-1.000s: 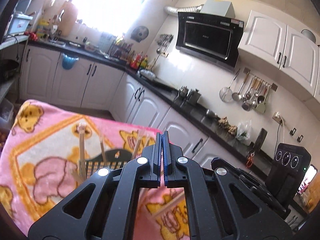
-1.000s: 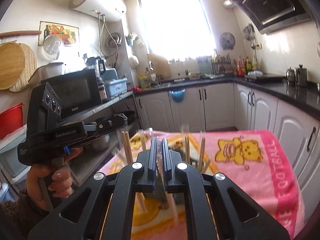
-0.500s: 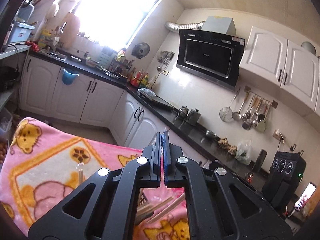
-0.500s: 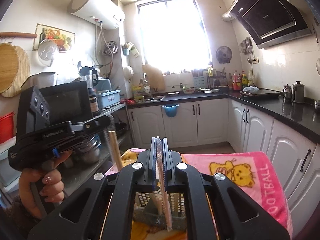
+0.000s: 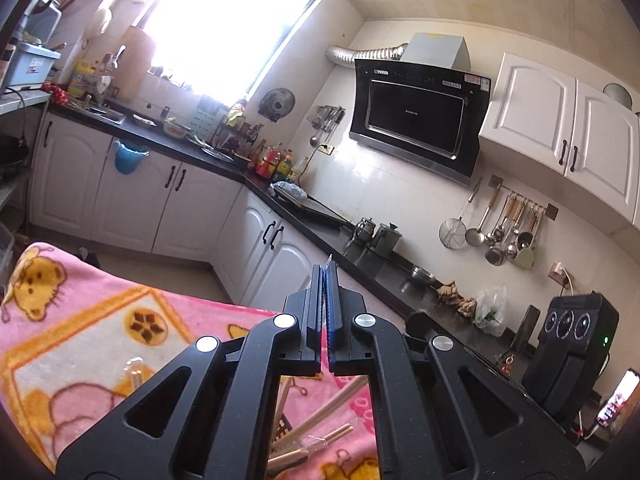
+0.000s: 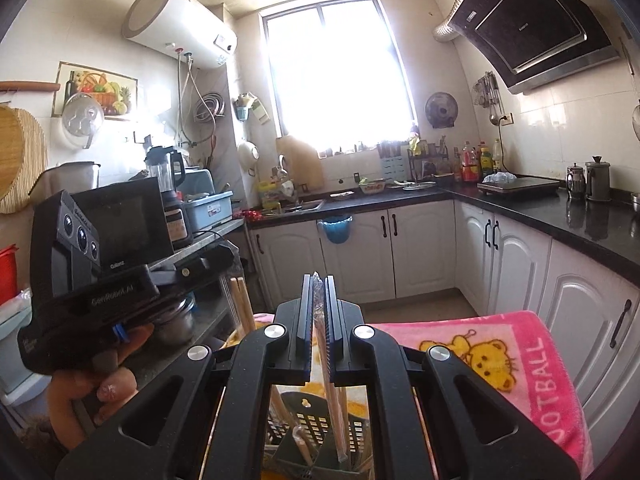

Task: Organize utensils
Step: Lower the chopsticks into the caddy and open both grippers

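Both grippers have risen above the pink blanket (image 5: 80, 344), the right gripper (image 6: 319, 280) pinching wrapped chopsticks (image 6: 334, 408) over the half-hidden dark basket (image 6: 316, 428), left gripper (image 5: 325, 270) jaws pressed together on a barely visible wrapper.

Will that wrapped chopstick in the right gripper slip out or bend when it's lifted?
Probably stiff: the wrapped chopstick hangs straight from the right gripper. It may slip, since the clear wrapper looks smooth. Likely light, as the gripper carries it by its top end alone.
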